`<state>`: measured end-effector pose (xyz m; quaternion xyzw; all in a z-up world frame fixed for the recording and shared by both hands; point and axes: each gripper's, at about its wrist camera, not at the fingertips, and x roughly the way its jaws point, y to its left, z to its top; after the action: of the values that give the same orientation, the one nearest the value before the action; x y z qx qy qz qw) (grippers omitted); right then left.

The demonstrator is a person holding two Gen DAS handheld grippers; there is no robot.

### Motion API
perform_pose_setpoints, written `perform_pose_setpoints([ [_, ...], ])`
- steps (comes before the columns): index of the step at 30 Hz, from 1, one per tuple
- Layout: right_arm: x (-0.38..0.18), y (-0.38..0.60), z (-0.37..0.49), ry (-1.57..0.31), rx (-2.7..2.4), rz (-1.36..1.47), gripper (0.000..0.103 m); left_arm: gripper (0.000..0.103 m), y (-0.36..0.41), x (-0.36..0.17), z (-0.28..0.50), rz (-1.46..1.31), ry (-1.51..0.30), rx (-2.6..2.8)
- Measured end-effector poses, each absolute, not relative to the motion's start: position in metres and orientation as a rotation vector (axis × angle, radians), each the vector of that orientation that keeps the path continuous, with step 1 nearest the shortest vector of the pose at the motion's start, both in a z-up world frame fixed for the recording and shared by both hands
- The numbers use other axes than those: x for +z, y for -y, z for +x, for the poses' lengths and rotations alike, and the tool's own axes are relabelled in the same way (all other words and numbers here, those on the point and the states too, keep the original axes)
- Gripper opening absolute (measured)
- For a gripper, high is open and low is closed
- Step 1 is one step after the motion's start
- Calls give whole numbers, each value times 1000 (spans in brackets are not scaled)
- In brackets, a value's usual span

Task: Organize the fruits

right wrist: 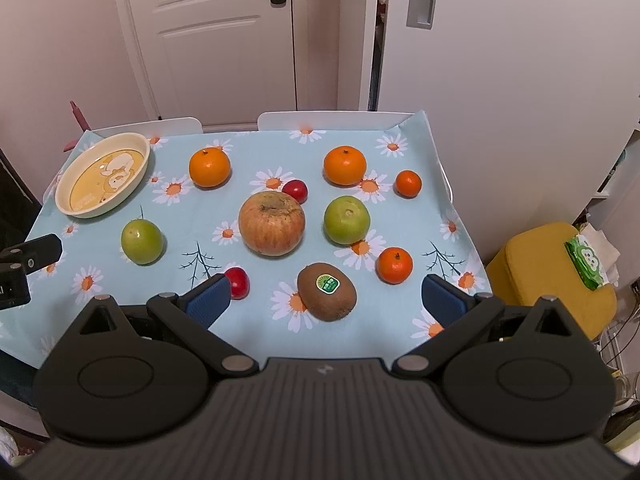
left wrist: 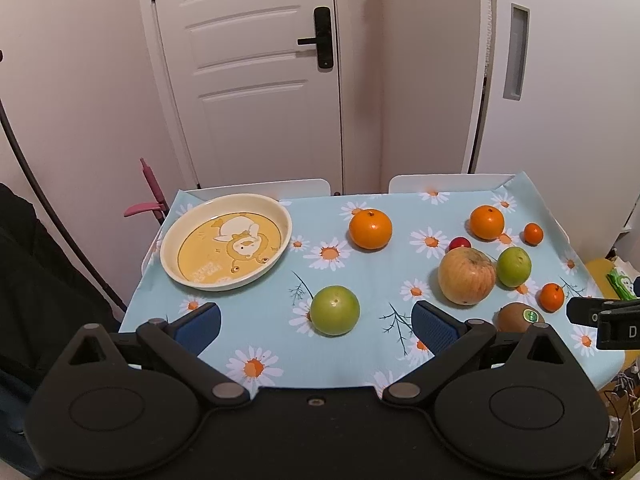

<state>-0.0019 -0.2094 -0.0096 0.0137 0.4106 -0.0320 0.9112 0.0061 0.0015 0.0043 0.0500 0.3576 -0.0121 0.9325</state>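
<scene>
**Fruit sorting at its start: dish bare, all fruit loose on the cloth**

Pale walls and a white panelled door (left wrist: 256, 76) stand behind a table under a blue daisy-print cloth (right wrist: 400, 128). Largest on it is the cream dish (left wrist: 168, 240) at the far left corner; nothing lies in it, so by the look of things no fruit has yet been put away.

Fruit, by size:
- an apple (right wrist: 272, 222) near the middle of the cloth;
- two large oranges (right wrist: 210, 168) (right wrist: 345, 165) toward the far edge;
- two green fruits, one on the left (right wrist: 142, 241), one just right of the apple (right wrist: 346, 220);
- a kiwi (right wrist: 327, 291) with a sticker, at the near edge;
- two small tangerines (right wrist: 395, 265) (right wrist: 408, 184) on the right;
- two little red fruits, one behind the apple (right wrist: 296, 191), one partly hidden by a blue finger pad at the near edge (right wrist: 239, 282).

Both tools hang above the near edge, holding nothing. The left gripper (left wrist: 316, 322) has its fingers spread, the left green fruit lying ahead between them. The right gripper (right wrist: 326, 298) is likewise spread wide, with the kiwi ahead between its fingers.

All ten pieces remain to be moved, presumably into the dish.
</scene>
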Motion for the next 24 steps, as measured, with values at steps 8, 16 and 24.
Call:
perform_pose_setpoints([
  [8,-10,209,-1,-848,-61,30,103,103,-2,4,6,99,-733,-25],
  [16,-9,206,-1,-849,-57,26,103,103,-2,3,6,98,-733,-25],
  [24,-9,207,-1,-849,-57,26,103,103,-2,3,7,98,-735,-24],
])
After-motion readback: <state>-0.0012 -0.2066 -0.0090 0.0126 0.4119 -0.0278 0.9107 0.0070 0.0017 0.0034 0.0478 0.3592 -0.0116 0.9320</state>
